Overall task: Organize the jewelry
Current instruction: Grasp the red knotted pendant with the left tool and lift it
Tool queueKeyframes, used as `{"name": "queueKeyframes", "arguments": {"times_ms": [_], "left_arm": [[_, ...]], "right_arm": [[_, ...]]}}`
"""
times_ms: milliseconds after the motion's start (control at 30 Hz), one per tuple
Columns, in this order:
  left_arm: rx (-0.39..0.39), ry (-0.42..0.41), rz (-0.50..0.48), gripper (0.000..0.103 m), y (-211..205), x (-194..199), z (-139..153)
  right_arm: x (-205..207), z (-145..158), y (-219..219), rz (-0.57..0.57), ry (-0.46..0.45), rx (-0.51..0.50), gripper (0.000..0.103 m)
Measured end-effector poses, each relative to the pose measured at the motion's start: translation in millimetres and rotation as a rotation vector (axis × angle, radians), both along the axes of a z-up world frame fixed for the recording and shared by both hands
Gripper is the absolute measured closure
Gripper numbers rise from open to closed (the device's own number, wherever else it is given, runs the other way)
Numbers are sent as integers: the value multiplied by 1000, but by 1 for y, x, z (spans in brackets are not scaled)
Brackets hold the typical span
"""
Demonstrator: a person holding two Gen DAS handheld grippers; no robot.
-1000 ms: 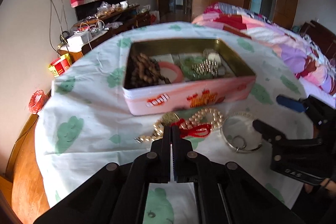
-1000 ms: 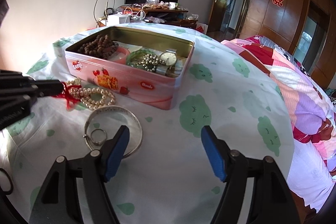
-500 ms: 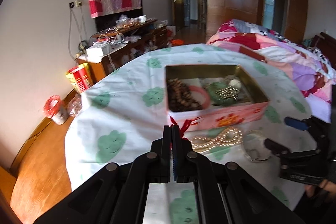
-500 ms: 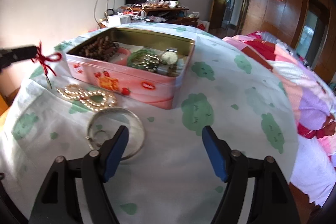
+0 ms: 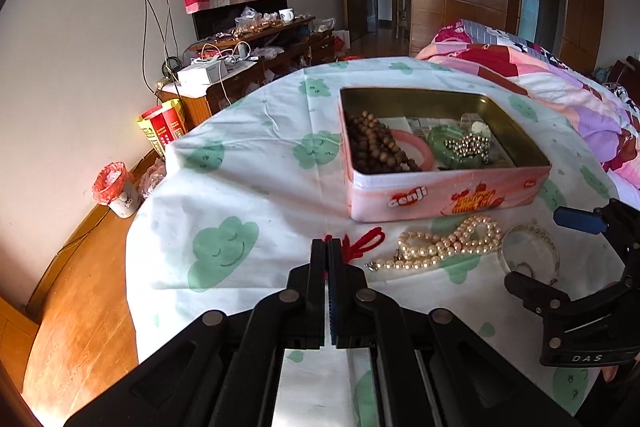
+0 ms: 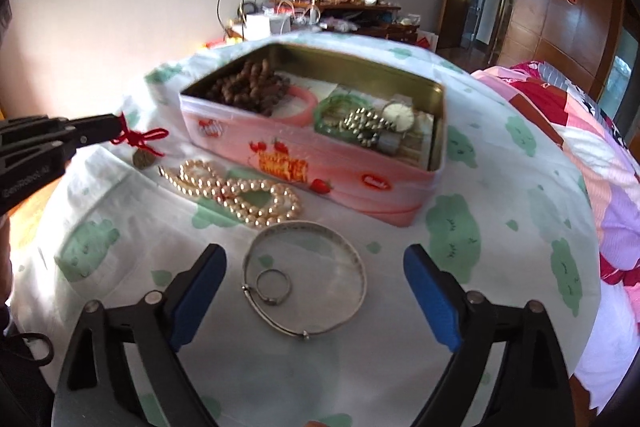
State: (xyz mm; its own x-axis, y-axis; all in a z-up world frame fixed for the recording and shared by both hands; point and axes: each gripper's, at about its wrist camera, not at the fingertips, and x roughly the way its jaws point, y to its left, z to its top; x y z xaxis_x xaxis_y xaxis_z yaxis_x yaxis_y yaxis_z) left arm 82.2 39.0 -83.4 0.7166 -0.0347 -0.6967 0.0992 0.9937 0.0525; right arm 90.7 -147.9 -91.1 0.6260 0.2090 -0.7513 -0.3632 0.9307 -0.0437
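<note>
Bangle (image 6: 306, 277) lies flat on the desk (image 6: 400, 367) at lower centre of my right view, just ahead of my right gripper (image 6: 314, 297), whose jaws have just been opening around nothing. My left gripper (image 5: 329, 253) is clenched on the red knot charm (image 5: 362, 245), lower left of the tin (image 5: 444, 195).

Warm daylight from the left, fisheye-bent dark corners, right wrist view softly blurred (left sharper)

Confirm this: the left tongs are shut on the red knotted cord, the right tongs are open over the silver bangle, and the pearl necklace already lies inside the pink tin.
Wrong on the pearl necklace: the right wrist view shows it on the tablecloth in front of the pink tin, not inside. The rest holds: left tongs shut on the red knotted cord, right tongs open over the silver bangle.
</note>
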Motion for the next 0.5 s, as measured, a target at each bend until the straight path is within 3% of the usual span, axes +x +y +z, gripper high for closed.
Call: {"name": "queueKeyframes", "arguments": {"times_ms": [133, 267, 467, 500], "left_arm": [[-6, 17, -4, 103, -2, 0, -6], [-6, 19, -8, 103, -3, -1, -7], [-8, 22, -14, 103, -4, -1, -7], [-9, 24, -15, 103, -4, -1, -8]], "right_arm": [[5, -6, 5, 2, 41, -45, 11], [6, -6, 1, -3, 58, -27, 11], [0, -5, 2, 23, 43, -3, 34], [-1, -5, 2, 23, 38, -6, 34]]}}
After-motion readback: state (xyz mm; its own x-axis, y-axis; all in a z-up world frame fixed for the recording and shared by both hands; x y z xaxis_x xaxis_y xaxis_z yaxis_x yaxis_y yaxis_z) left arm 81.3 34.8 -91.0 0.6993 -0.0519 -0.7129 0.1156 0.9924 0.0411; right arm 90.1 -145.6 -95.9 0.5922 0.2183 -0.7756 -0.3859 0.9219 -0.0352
